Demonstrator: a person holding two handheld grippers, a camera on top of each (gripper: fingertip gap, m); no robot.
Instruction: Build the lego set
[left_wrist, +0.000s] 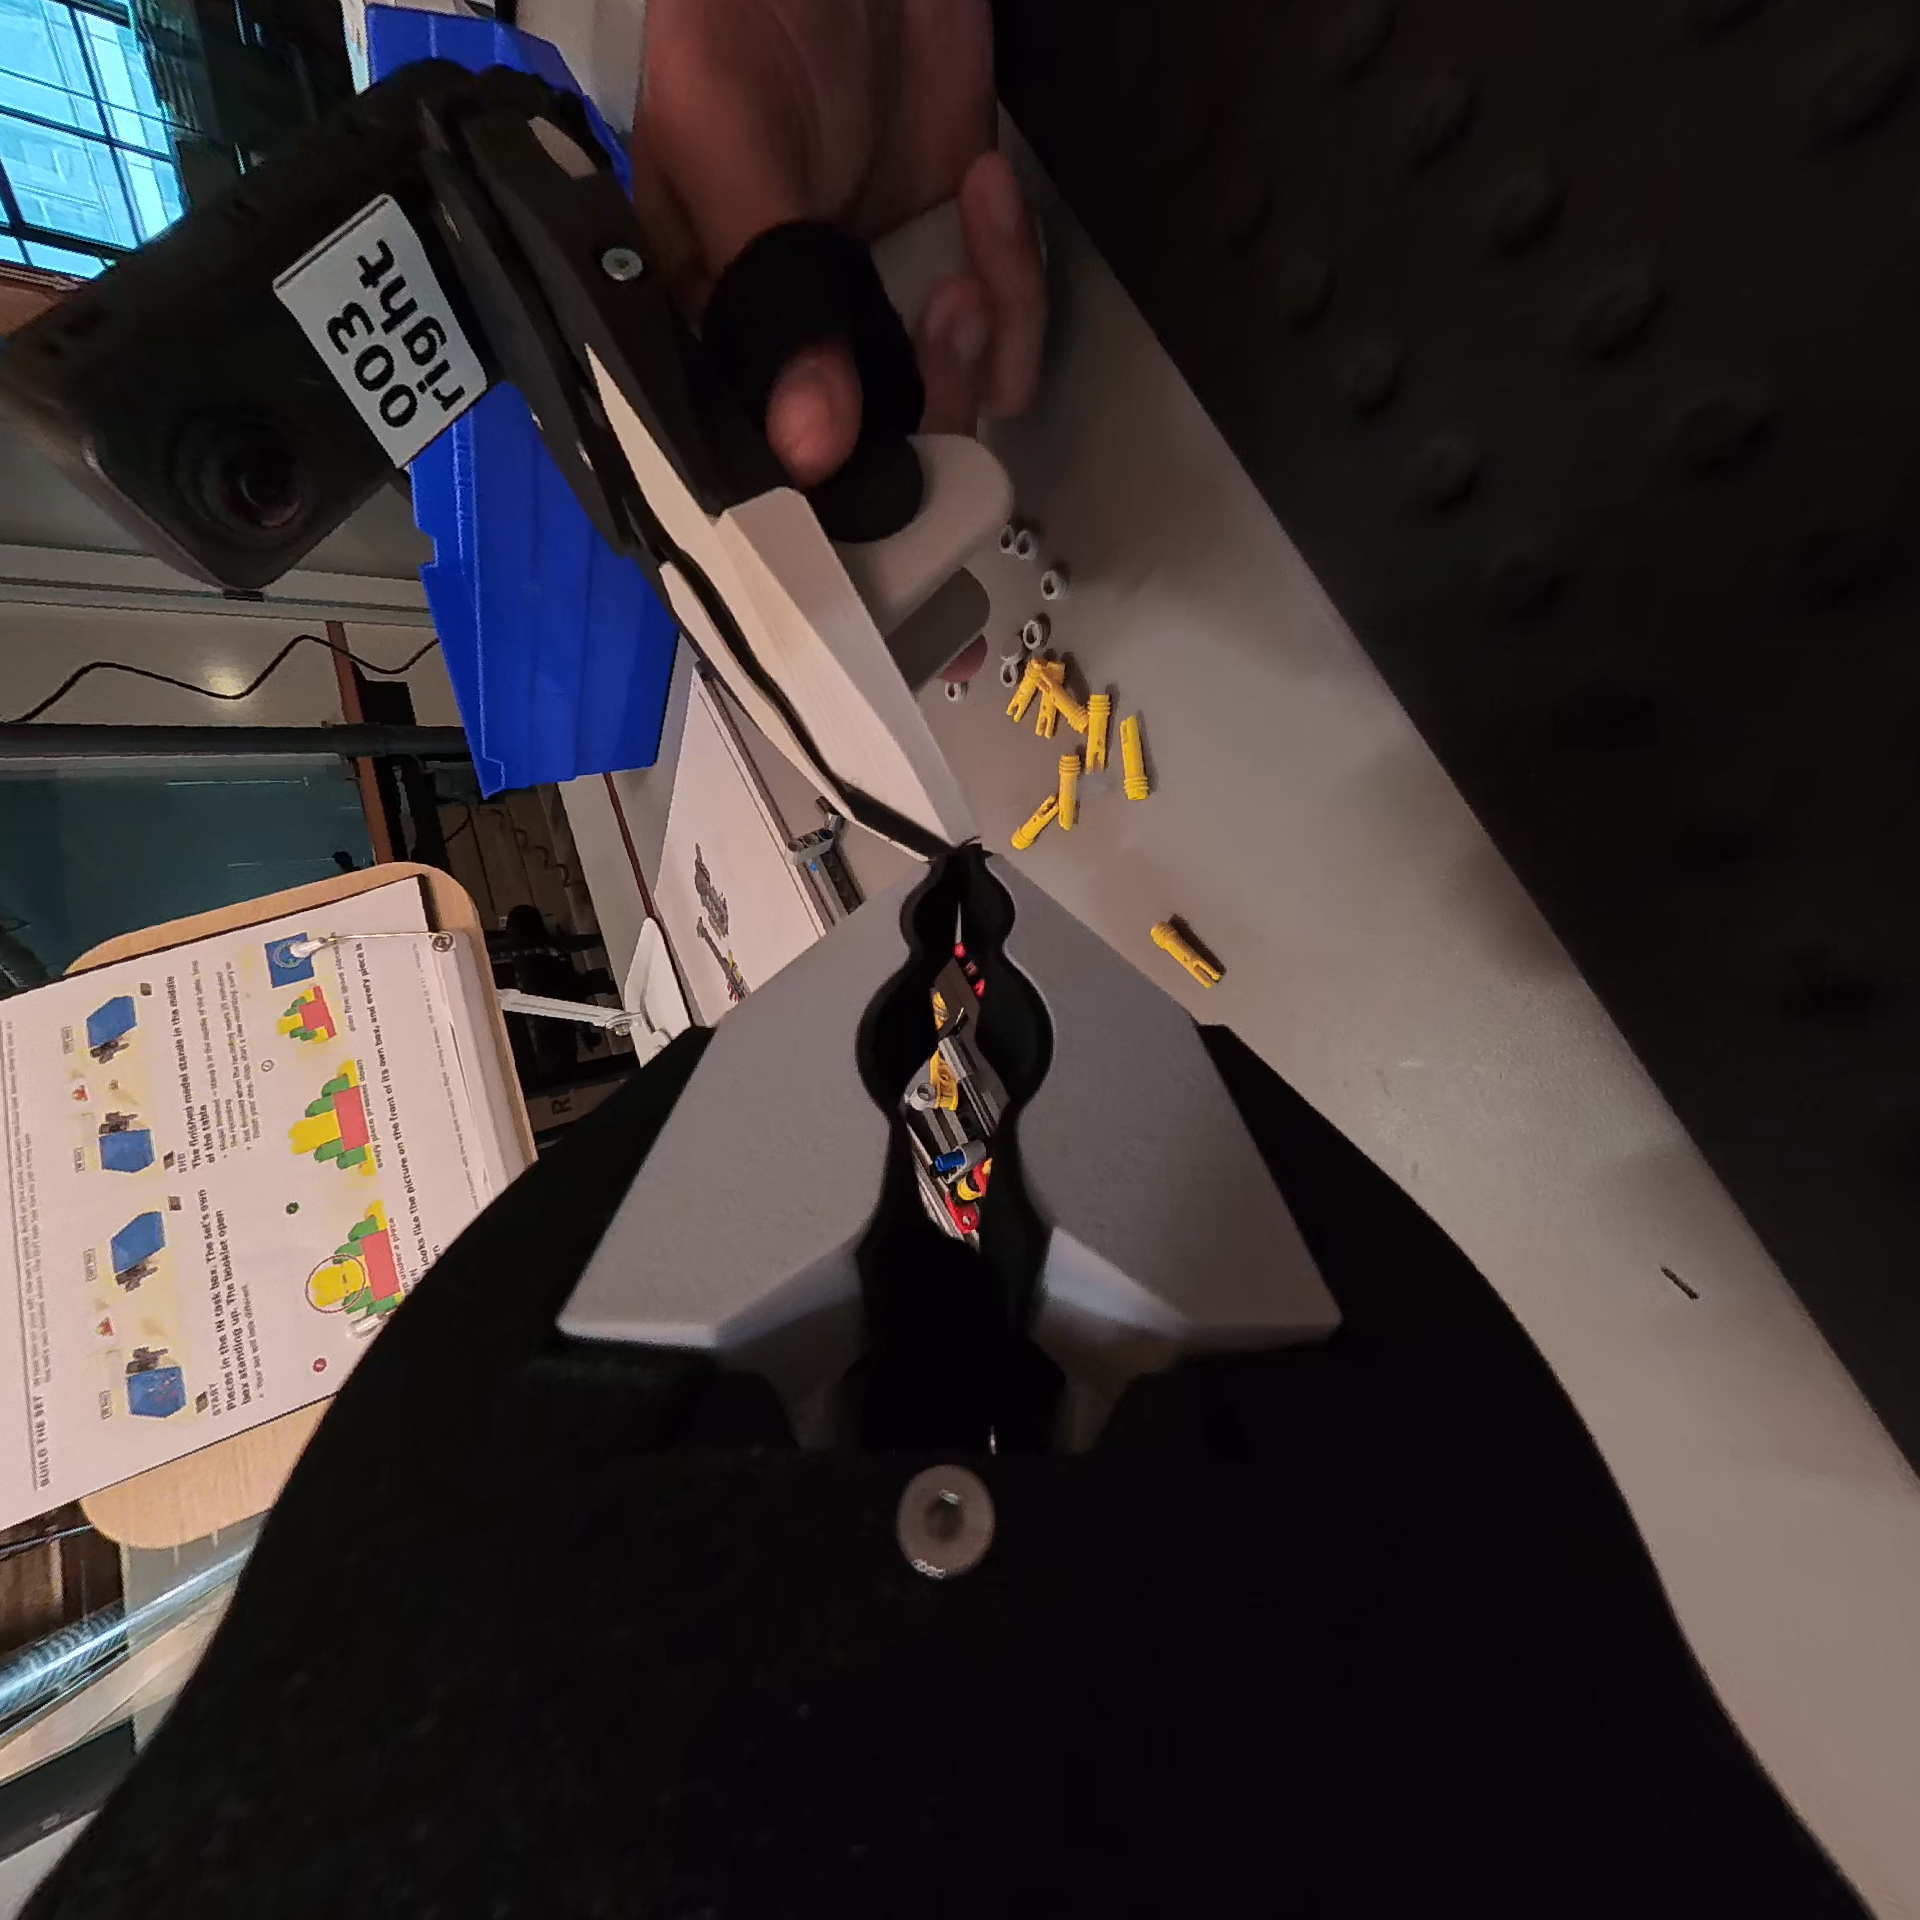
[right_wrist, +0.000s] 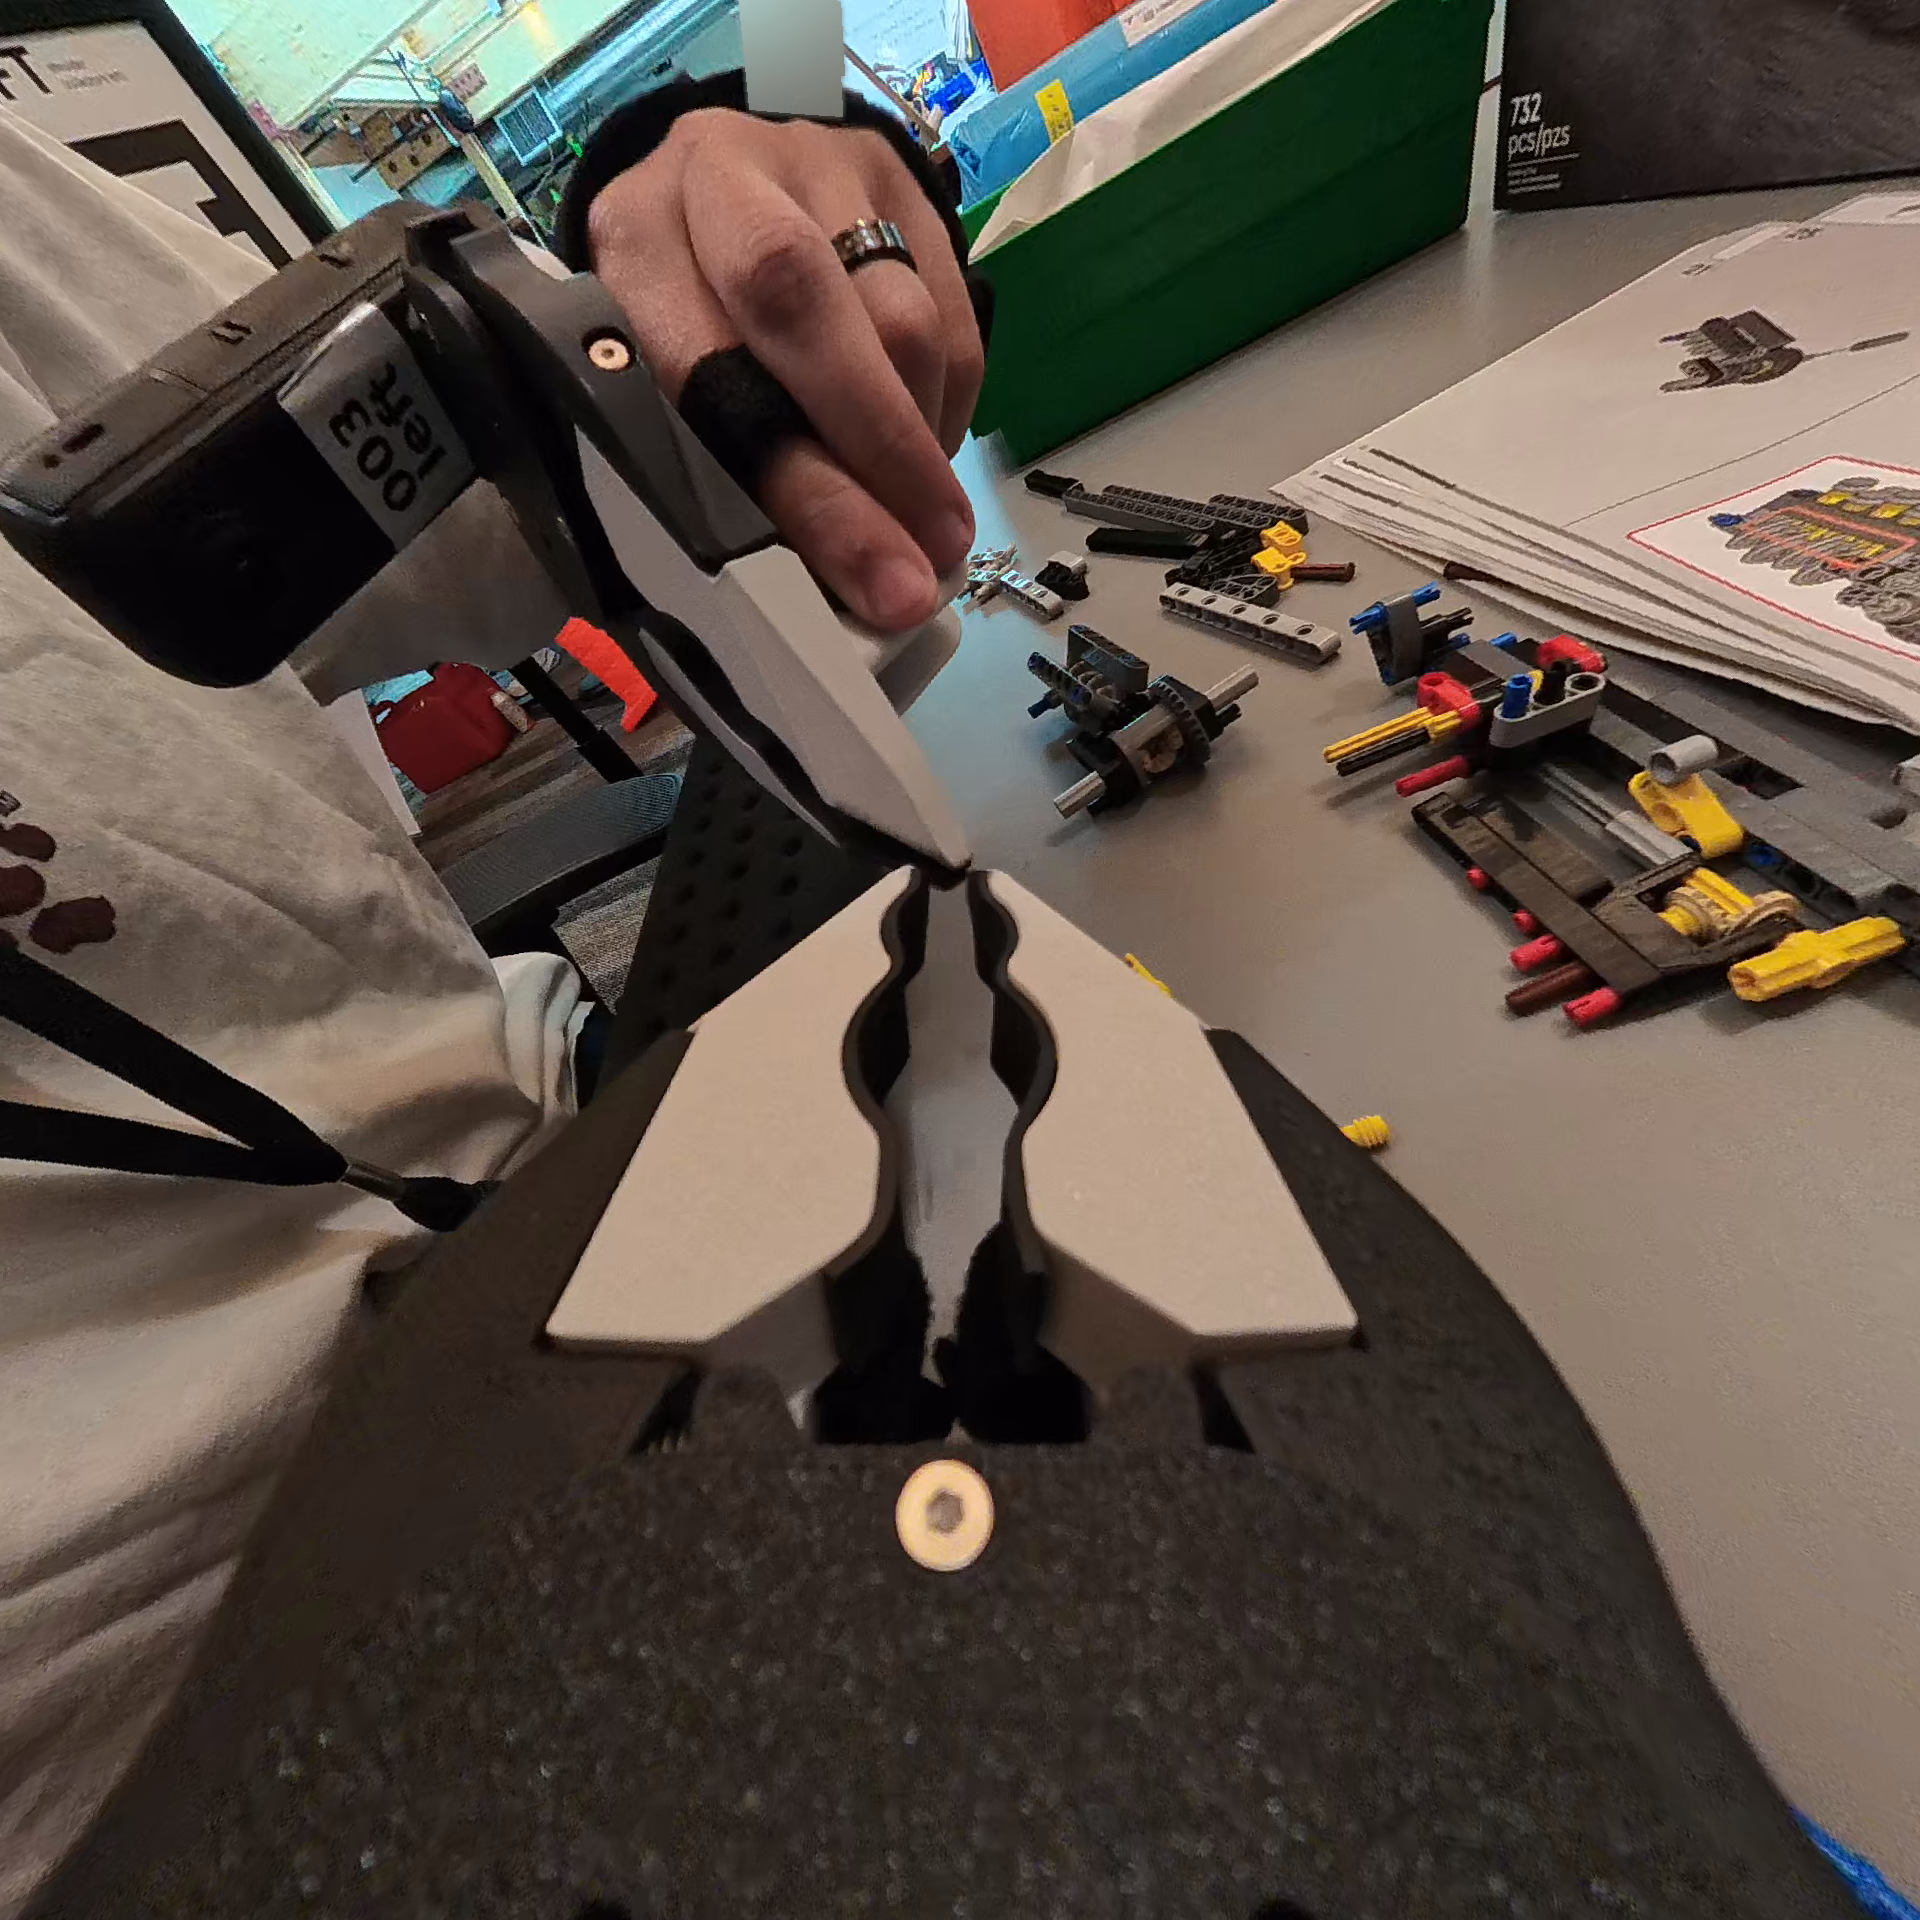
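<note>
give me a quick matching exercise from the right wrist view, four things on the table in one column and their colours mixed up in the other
Things:
1. bin
2. long beam with holes
3. loose short pin near the right tool
4. box at the far right corner

Colours:
A. yellow
B. black
C. green
D. light grey

Pairs: 1-C, 2-D, 3-A, 4-B
</note>
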